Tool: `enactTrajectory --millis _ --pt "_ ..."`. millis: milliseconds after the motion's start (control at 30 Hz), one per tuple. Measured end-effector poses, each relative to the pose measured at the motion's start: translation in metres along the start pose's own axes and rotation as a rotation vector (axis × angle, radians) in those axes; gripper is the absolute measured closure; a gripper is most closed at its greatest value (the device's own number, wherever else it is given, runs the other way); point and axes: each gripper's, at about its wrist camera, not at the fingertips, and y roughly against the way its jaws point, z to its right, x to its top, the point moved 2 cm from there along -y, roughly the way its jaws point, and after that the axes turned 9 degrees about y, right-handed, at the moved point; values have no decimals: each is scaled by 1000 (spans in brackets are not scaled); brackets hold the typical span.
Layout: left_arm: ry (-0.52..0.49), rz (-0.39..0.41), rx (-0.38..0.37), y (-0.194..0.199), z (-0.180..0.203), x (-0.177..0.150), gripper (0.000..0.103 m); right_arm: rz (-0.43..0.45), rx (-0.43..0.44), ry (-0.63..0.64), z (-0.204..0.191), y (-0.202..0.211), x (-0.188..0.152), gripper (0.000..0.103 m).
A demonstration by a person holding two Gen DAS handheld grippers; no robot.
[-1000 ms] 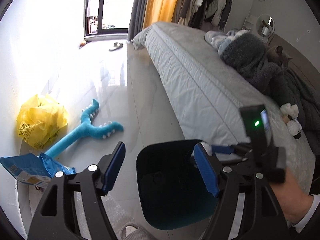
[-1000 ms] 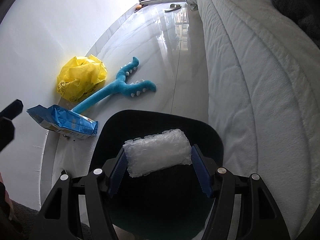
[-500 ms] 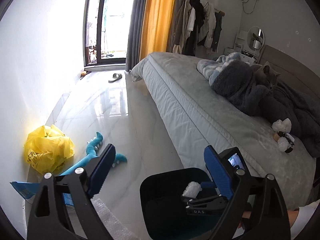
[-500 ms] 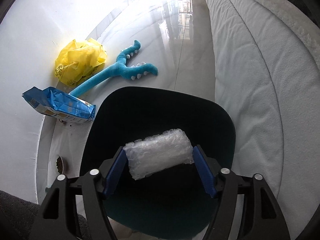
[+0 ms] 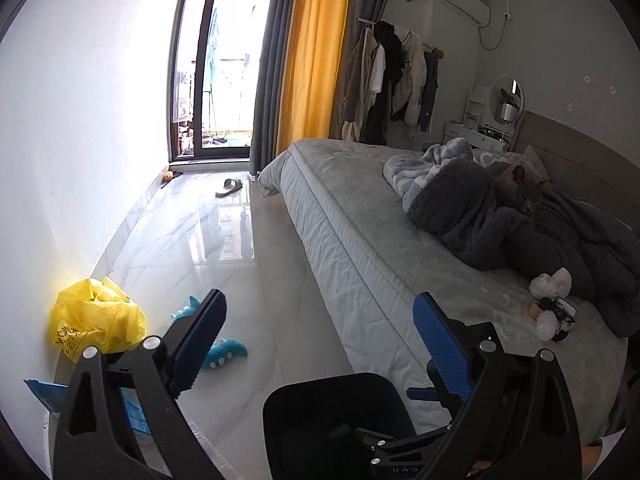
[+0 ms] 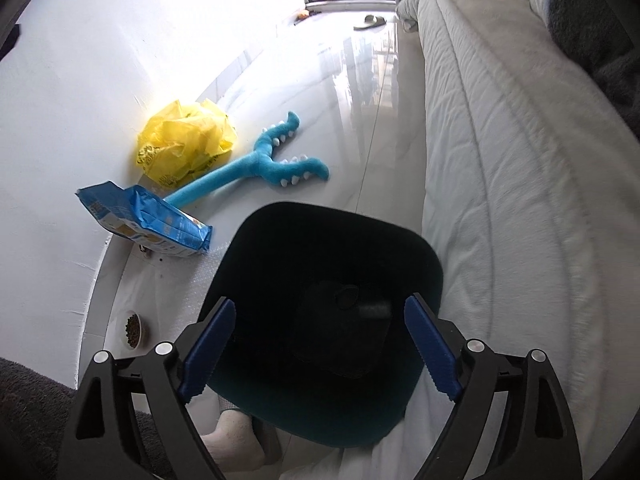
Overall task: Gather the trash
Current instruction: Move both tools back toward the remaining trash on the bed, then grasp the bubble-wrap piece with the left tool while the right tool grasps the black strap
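Observation:
A dark bin [image 6: 332, 292] stands on the floor between the wall and the bed; it also shows in the left wrist view [image 5: 336, 420]. My right gripper [image 6: 320, 348] is open and empty right above the bin's mouth. The bubble wrap is out of sight inside the dark bin. My left gripper [image 5: 320, 344] is open and empty, held higher and looking across the room. A crumpled yellow plastic bag [image 6: 184, 144] and a blue snack bag [image 6: 148, 224] lie by the wall left of the bin. The yellow bag also shows in the left wrist view [image 5: 96, 320].
A blue plush toy [image 6: 260, 164] lies on the floor beyond the bin. A bed [image 6: 520, 184] runs along the right, with a grey cat [image 5: 516, 188] and blankets on it. A small pet food bowl [image 6: 132, 328] sits near the wall. A slipper [image 5: 229, 187] lies by the balcony door.
My right gripper opened and the bubble wrap it held dropped out of sight into the bin. My left gripper tilted up, away from the bin.

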Motion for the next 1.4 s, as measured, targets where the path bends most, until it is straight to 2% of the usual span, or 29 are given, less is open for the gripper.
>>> enactTrajectory --millis 200,467,633,867,1400 --pt "-9 4 -33 1 26 2 7 132 32 33 3 42 3 11" --pt "-42 20 -99 4 63 4 7 218 8 33 24 83 -5 10" --pt "-22 -16 -134 -6 78 -2 7 241 -36 54 38 102 -16 9" --pt "-41 -29 -164 -14 109 -7 7 269 -137 169 50 127 -34 9" --pt "-33 -50 -201 -32 154 -18 8 335 -200 40 122 177 -74 9"
